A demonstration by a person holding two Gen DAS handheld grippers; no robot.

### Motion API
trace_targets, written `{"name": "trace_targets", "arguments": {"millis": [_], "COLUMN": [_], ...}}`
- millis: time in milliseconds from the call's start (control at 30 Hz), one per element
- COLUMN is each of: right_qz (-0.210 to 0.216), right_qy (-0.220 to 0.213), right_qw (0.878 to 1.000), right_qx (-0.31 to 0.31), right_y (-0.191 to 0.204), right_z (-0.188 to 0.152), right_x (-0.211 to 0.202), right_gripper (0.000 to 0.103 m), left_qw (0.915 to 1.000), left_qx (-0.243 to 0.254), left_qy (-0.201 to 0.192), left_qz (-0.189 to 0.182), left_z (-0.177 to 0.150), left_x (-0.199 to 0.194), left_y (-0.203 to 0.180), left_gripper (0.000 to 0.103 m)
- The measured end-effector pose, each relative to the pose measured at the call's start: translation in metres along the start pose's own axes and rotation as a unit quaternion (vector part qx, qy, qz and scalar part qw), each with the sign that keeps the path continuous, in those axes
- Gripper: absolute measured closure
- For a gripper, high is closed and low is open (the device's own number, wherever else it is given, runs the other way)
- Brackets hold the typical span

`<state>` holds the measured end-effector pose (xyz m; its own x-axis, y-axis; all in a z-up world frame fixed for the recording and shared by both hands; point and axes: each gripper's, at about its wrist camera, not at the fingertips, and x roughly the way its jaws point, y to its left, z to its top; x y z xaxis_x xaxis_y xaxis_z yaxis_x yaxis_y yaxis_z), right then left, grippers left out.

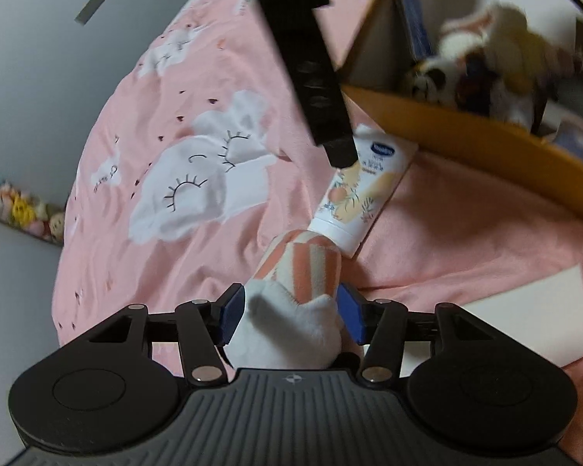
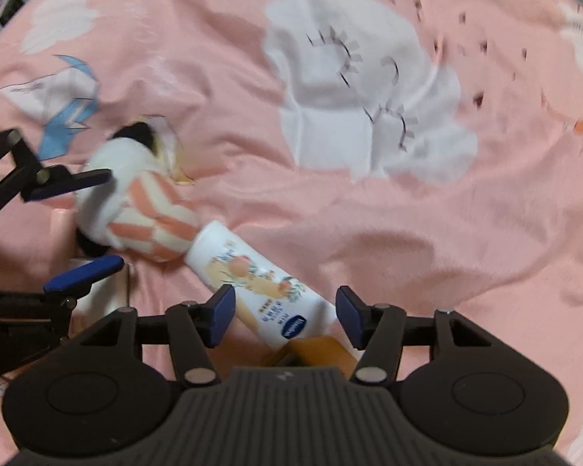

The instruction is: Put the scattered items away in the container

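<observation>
A white plush toy (image 1: 291, 291) with an orange-striped part lies on the pink bedspread (image 1: 175, 77). My left gripper (image 1: 291, 315) stands open around it, a blue pad at each side; in the right wrist view one left finger (image 2: 85, 272) is clear of the plush (image 2: 151, 209). A white cream tube (image 2: 252, 275) with a peach print lies slantwise beside the plush. My right gripper (image 2: 287, 315) is open above its flat end, pads not pressing. One right finger (image 1: 336, 147) hangs over the tube (image 1: 365, 182). The orange container (image 1: 466, 136) stands behind, holding plush toys.
A blue-and-white folded paper (image 2: 66, 105) and a clear wrapper (image 2: 171, 143) lie beyond the plush. A flat white card (image 1: 524, 318) lies to the right. The container's corner (image 2: 318, 349) sits under my right gripper. Small colourful toys (image 1: 19, 209) line a far ledge.
</observation>
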<state>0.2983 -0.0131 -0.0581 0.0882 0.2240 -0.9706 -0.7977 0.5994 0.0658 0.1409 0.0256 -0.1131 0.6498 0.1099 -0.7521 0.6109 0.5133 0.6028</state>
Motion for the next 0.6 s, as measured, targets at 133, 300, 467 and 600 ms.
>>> {"name": "trace_targets", "arguments": {"millis": [133,300,467,600], "right_qz": [0.027,0.058,0.118,0.108], "right_qy": [0.053,0.097,0.109,0.110], "right_qw": [0.998,0.990,0.980,0.980], "right_qx": [0.037,0.079,0.119,0.124], "right_y": [-0.020,-0.041,-0.048,-0.042], "right_z": [0.008,0.007,0.005,0.003], "right_x": [0.018,0.040,0.049,0.050], "right_gripper": [0.034,0.032,0.033,0.037], "left_qw": [0.9998,0.9998,0.9997,0.9991], "left_qx": [0.014,0.001,-0.005,0.004], "left_qy": [0.006,0.007,0.005,0.010], "left_qz": [0.016,0.017,0.023,0.042], "left_z": [0.000,0.000,0.001,0.001], "left_x": [0.014,0.022,0.029,0.038], "left_y": [-0.005,-0.004,-0.003,-0.008], "left_gripper": [0.039,0.036,0.033,0.029]}}
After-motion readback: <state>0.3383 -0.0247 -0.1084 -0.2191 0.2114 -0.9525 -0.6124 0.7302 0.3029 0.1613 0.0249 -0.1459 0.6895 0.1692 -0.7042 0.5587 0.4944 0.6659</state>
